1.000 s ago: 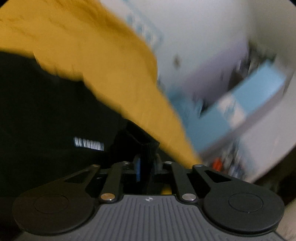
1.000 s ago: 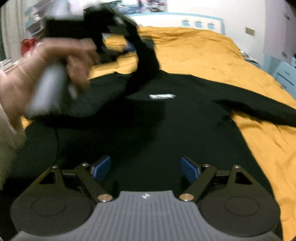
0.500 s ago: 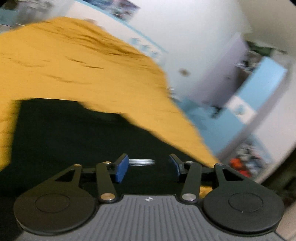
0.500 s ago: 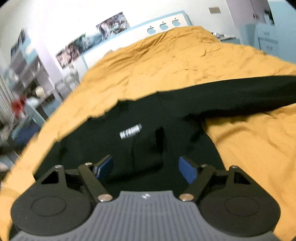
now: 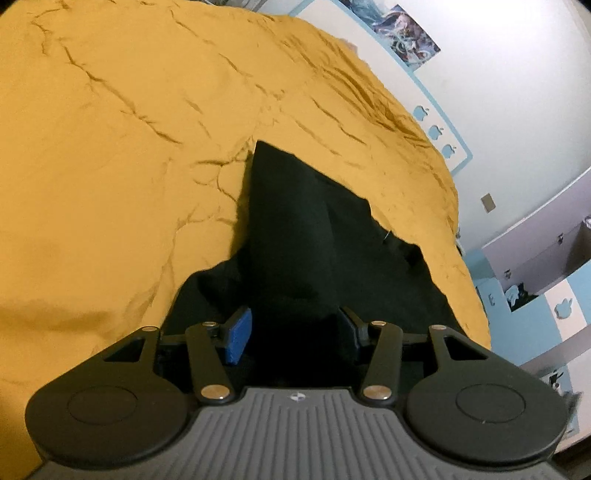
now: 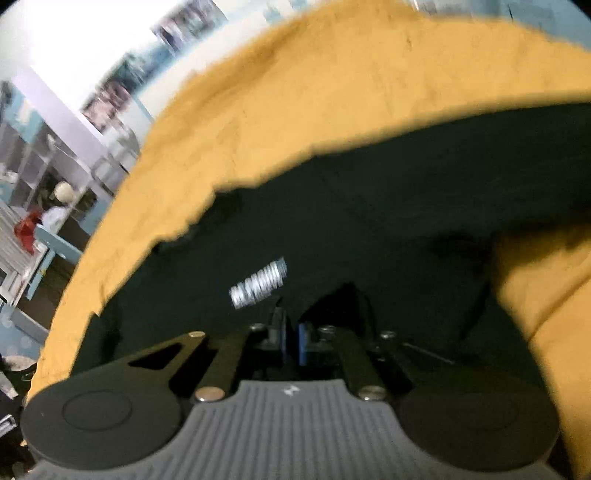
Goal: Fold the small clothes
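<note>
A black sweatshirt (image 6: 406,206) with a small white chest logo (image 6: 258,284) lies spread on a mustard-yellow bedspread (image 6: 332,74). My right gripper (image 6: 293,341) sits low on the chest just below the logo. Its blue pads are pressed together, and a small peak of black cloth rises at the tips. The view is blurred. In the left wrist view a black sleeve (image 5: 295,229) runs away from me across the bedspread (image 5: 110,147). My left gripper (image 5: 295,332) is open over the sleeve's near end. Black cloth lies between its pads, which do not press on it.
A light blue headboard with apple shapes (image 5: 439,129) borders the bed's far side, with posters (image 5: 406,33) on the wall above. A blue cabinet (image 5: 535,295) stands beyond the bed's right edge. Shelves with clutter (image 6: 37,184) stand off the bed's left side.
The left gripper let go of the black cuff it held, opened and swung over to the sleeve on the bed. The right gripper rolled, dropped toward the chest and went from wide open to shut.
</note>
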The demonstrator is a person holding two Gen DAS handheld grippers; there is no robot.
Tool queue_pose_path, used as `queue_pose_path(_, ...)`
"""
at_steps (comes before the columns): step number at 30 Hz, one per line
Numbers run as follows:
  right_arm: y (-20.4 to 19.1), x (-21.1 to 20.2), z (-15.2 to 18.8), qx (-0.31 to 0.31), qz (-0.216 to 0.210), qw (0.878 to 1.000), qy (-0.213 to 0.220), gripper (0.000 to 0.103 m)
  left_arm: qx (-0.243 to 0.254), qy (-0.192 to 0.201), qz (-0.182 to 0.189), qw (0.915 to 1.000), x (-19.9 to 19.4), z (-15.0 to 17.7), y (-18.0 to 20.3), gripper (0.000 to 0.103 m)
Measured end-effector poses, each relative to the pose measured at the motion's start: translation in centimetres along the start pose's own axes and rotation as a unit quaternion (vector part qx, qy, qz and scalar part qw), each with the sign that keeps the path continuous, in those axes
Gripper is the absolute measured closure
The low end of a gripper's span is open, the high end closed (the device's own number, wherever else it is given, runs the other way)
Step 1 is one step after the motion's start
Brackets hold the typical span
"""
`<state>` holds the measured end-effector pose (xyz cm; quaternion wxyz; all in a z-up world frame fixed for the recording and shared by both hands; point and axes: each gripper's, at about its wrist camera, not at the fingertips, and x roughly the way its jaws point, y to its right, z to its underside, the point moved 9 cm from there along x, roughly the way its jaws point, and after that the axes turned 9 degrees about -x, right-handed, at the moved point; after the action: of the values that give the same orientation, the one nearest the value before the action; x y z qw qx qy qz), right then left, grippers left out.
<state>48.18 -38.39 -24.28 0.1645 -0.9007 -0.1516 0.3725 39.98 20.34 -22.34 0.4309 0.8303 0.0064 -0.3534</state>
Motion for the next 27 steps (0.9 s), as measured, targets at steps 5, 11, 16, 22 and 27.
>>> queue_pose_path(5,3.7,-0.9,0.0,-0.006,0.07,0.997,0.007,0.103,-0.003,-0.007,-0.023,0.9997,-2.0,1.7,-1.6,0.046)
queue_pose_path(11,5.9,0.9,2.2,0.065,0.063,0.996,-0.013,0.103,-0.011,-0.001,-0.031,0.9995,-2.1,1.9,-2.3,0.046)
queue_pose_path(16,5.9,-0.5,2.2,0.065,0.077,0.995,0.001,0.084,-0.012,0.028,-0.015,0.9994,-3.7,0.9,-1.5,0.046)
queue_pose_path(22,4.9,-3.9,2.4,0.068,0.063,0.996,0.02,0.04,0.009,0.037,0.01,0.9992,-3.2,0.0,0.9,0.046)
queue_pose_path(27,3.9,-3.4,5.0,0.07,0.039,0.996,-0.027,0.042,0.009,0.01,-0.006,0.9999,-0.4,0.8,0.5,0.046)
